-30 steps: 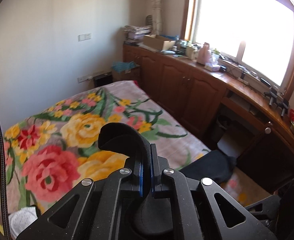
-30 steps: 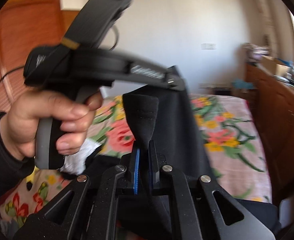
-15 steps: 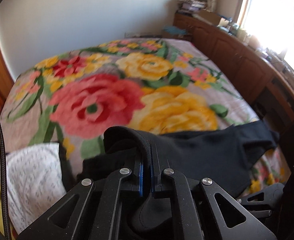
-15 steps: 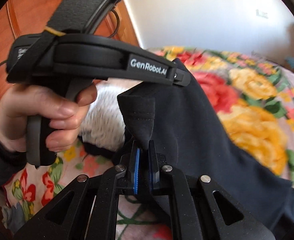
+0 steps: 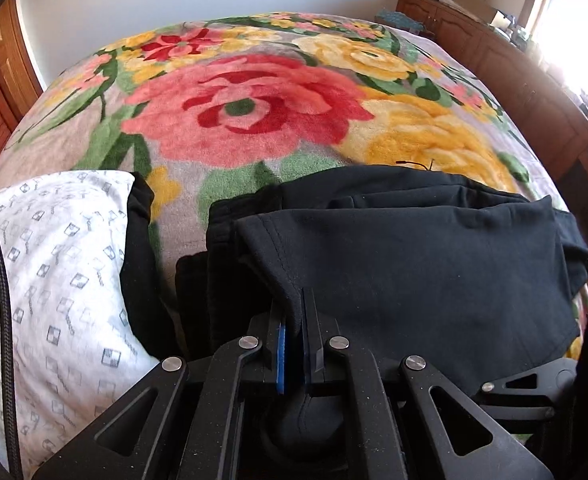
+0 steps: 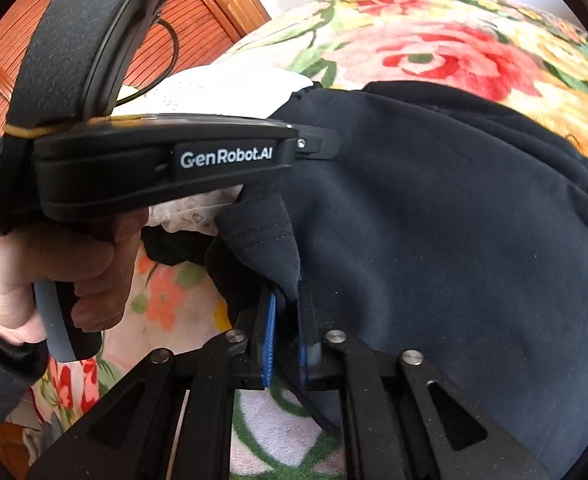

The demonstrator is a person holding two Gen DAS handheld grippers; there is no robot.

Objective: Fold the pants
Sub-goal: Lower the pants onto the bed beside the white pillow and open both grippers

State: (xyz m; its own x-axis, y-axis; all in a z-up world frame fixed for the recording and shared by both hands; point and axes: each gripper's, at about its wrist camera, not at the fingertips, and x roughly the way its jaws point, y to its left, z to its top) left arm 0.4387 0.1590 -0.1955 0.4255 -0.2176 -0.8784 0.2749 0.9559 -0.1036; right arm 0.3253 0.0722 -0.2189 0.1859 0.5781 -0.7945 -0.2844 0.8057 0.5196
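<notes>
Only one text reads clearly for you: "GenRobot.AI", in white letters on a dark plate on the side of the left gripper (image 6: 318, 146), which your right wrist view shows at about nine to ten o'clock of centre. The plate sits on the body of the tool, just above your left hand (image 6: 54, 264).

At the far nine o'clock edge of that same view, a few more white letters stand on the tool's rear, beginning "Da", but they are cut off and too small to read.

The white pillow (image 5: 54, 280), at eight o'clock in your left wrist view, carries small printed square marks with tiny lettering beside them; you cannot read it.
</notes>
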